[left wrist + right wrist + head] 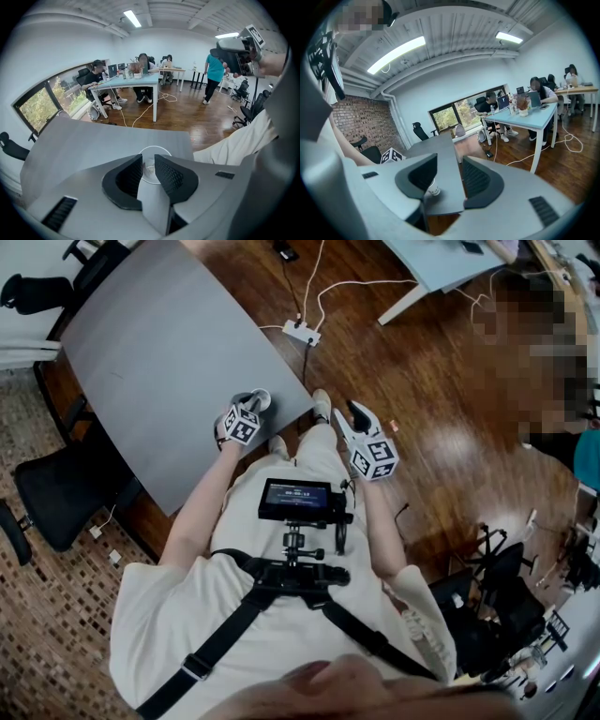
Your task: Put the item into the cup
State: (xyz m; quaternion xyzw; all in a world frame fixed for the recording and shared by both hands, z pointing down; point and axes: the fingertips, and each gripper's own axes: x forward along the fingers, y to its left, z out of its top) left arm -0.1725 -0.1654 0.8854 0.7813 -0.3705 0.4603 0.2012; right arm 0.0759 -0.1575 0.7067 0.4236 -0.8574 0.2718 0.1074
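While the left claw (149,163) is held open, empty, over the cup (262,397) at the desk (159,362) corner, the right claw (450,163) is seen open and empty too. No item is made out. Were the rim clipped, the cup could be toppled off.

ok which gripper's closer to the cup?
Left. The left gripper hangs right over the cup near the table corner, jaws apart. The right gripper is off to the side, past the table edge, jaws open.
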